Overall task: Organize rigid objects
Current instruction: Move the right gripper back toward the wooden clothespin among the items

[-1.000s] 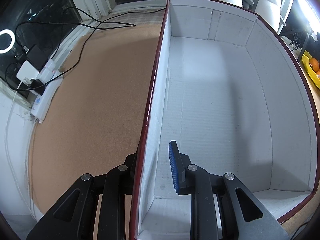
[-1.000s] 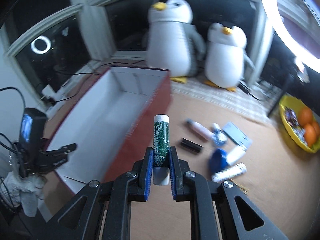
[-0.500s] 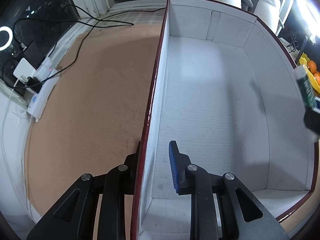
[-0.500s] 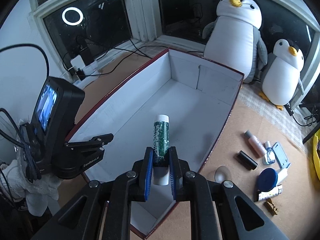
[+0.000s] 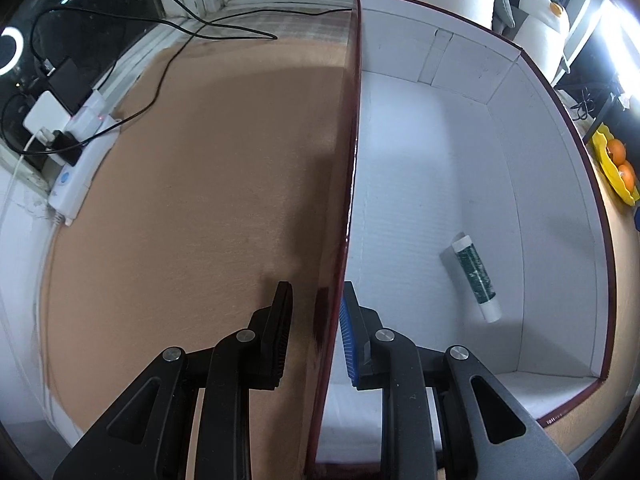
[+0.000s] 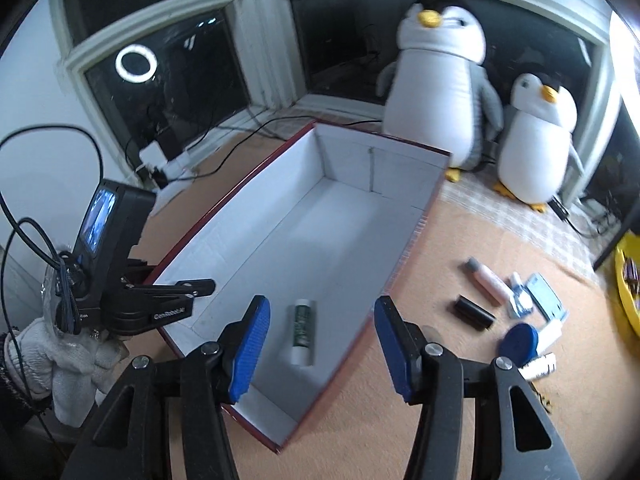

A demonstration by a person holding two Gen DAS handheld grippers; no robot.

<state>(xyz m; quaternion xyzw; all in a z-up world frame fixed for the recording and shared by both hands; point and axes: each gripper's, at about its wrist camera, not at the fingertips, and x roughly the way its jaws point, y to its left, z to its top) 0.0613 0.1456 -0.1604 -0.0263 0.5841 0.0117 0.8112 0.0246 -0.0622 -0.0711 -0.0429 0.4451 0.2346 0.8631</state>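
Left wrist view: the left gripper (image 5: 316,332) straddles the near long wall of the box (image 5: 556,184), one pad outside and the blue ribbed pad inside, pinching the thin wall to steady it. The box is stiff card, glossy dark red outside and matte white inside, with faint corrugation lines on the floor. One item is in: the tube (image 5: 476,276), a smooth cylinder with a dark green label and white ends, lies flat on the floor near the far wall.

Right wrist view: the right gripper (image 6: 322,346) hangs over the box's (image 6: 408,256) near end. Its jaws have just been opening; they stand wide with nothing between the pads, and the tube (image 6: 303,330) lies on the box floor below them. By my reading the job has barely begun: a pink tube (image 6: 490,280), a black cylinder (image 6: 474,312), a round blue lid (image 6: 518,340) and some small white packs sit outside on the tan mat (image 6: 440,420), right of the box.
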